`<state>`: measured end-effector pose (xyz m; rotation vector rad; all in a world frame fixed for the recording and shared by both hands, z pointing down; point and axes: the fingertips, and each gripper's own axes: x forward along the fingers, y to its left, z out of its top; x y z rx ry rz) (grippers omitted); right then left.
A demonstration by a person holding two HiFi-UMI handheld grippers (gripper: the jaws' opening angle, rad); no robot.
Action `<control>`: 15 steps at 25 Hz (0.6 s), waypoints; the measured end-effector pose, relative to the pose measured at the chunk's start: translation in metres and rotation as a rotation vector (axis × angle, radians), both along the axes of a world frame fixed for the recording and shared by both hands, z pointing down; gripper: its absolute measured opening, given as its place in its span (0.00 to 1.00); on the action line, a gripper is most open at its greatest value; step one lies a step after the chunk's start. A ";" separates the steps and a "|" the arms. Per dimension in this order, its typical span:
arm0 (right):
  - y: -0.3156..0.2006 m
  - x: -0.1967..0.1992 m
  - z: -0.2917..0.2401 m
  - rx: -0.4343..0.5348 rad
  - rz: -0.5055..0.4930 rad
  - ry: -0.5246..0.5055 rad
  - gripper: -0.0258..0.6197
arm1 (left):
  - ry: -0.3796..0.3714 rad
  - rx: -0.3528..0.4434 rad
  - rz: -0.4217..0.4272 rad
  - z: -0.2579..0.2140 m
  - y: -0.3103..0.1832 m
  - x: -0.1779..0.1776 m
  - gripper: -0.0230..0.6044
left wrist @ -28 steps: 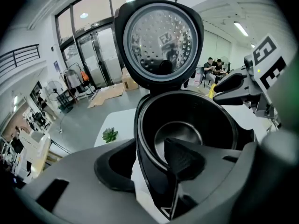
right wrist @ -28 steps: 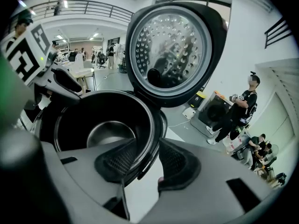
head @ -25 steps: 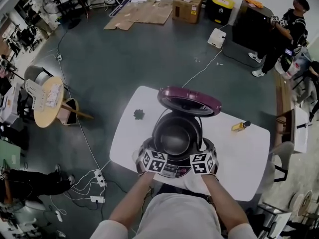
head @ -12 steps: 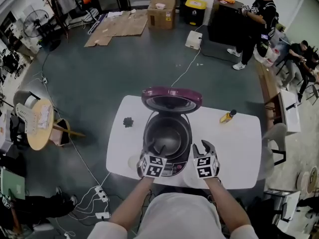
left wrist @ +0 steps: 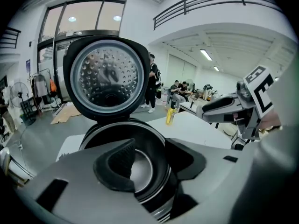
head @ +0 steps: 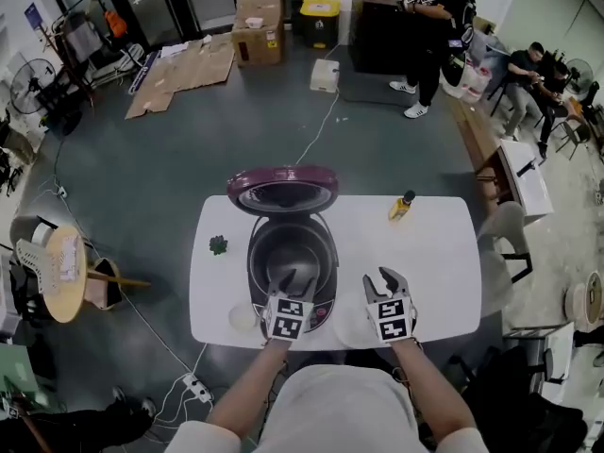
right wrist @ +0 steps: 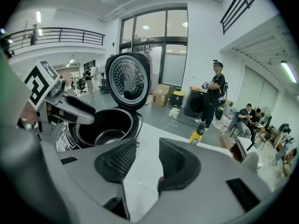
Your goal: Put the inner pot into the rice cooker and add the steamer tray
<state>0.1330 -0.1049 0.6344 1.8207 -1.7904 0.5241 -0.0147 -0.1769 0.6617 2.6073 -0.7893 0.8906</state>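
Now both released: left hand-held gripper [head: 286, 282], empty jaws just widened, above the dark metal inner pot [head: 289, 249] in the maroon-lidded rice cooker [head: 283, 189]; right hand-held gripper [head: 380, 284] just beside it.

Cooker [head: 332, 262] stood open from above and the near side, only its raised lid [head: 281, 189] walling off the back; right of it the table [head: 444, 272] lay bare up to the yellow bottle [head: 402, 206], small green thing [head: 219, 244] off left
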 end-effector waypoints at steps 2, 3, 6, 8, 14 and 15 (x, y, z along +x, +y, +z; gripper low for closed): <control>0.009 0.005 -0.002 0.004 0.002 -0.006 0.30 | 0.005 -0.012 0.005 -0.005 0.008 0.007 0.39; 0.013 0.007 -0.003 0.007 0.001 -0.016 0.30 | 0.011 -0.015 0.006 -0.007 0.012 0.010 0.39; 0.023 0.012 -0.003 0.018 -0.010 -0.042 0.31 | 0.037 -0.014 0.003 -0.013 0.023 0.018 0.39; 0.030 0.017 -0.003 0.023 -0.027 -0.045 0.31 | 0.049 -0.013 -0.011 -0.016 0.030 0.023 0.39; 0.048 0.027 0.000 0.024 -0.077 -0.075 0.31 | 0.063 -0.015 -0.056 -0.021 0.054 0.034 0.39; 0.053 0.029 0.002 0.020 -0.083 -0.078 0.31 | 0.065 -0.017 -0.062 -0.020 0.060 0.037 0.39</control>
